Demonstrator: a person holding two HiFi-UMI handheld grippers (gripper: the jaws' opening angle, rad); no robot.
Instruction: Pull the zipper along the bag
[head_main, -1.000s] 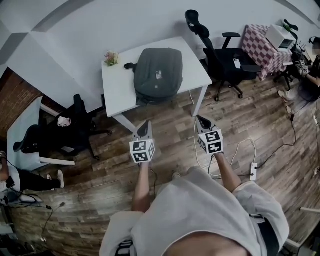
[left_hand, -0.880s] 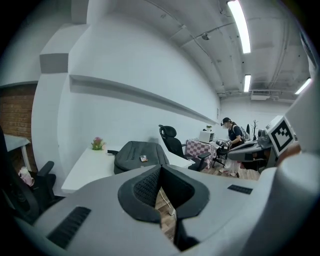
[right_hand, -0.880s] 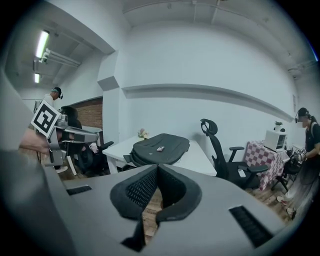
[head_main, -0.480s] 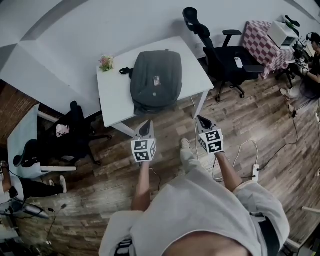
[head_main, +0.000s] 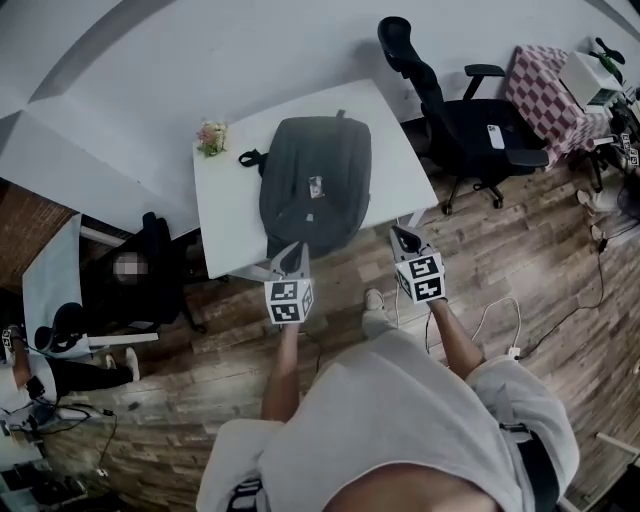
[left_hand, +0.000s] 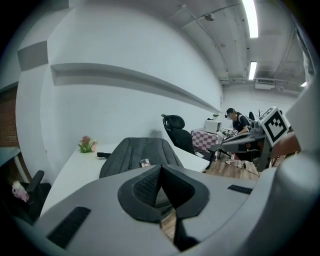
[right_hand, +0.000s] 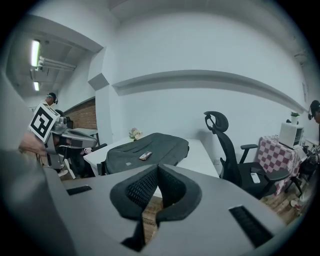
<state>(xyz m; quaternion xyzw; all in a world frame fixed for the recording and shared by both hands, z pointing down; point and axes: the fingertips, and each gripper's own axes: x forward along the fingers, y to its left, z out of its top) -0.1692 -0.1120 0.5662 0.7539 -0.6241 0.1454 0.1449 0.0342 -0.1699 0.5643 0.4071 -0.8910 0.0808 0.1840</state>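
The dark grey cloth bag (head_main: 315, 185) lies flat on the white square desk (head_main: 225, 215). It looks closer than it did a moment ago, because the person has walked up to the desk with both tools held out.

Nearest, the left gripper (head_main: 292, 250) has its jaws pressed together with nothing in them. The right gripper (head_main: 400, 238) is the same, squeezed together and empty. A second ago both were over the brown wooden floor (head_main: 500, 270), well short of the desk. Now their tips come up to the desk's near edge, the left one at the near end of the bag and the right one by the near right corner. In both gripper views the bag lies a little way past the jaws, so I think nothing touches it yet. The walk-up looks almost done and the pulling has not started.

The bag runs from the near edge toward the far edge. It is smooth and puffy, with a small light tag (head_main: 315, 184) in the middle of its top and a dark strap loop (head_main: 251, 158) at its far left. The zipper pull is too small to find.

Farther off, a little bunch of pink flowers (head_main: 211, 137) sits by the far left corner. A black office chair (head_main: 450, 110) stands past the right edge.
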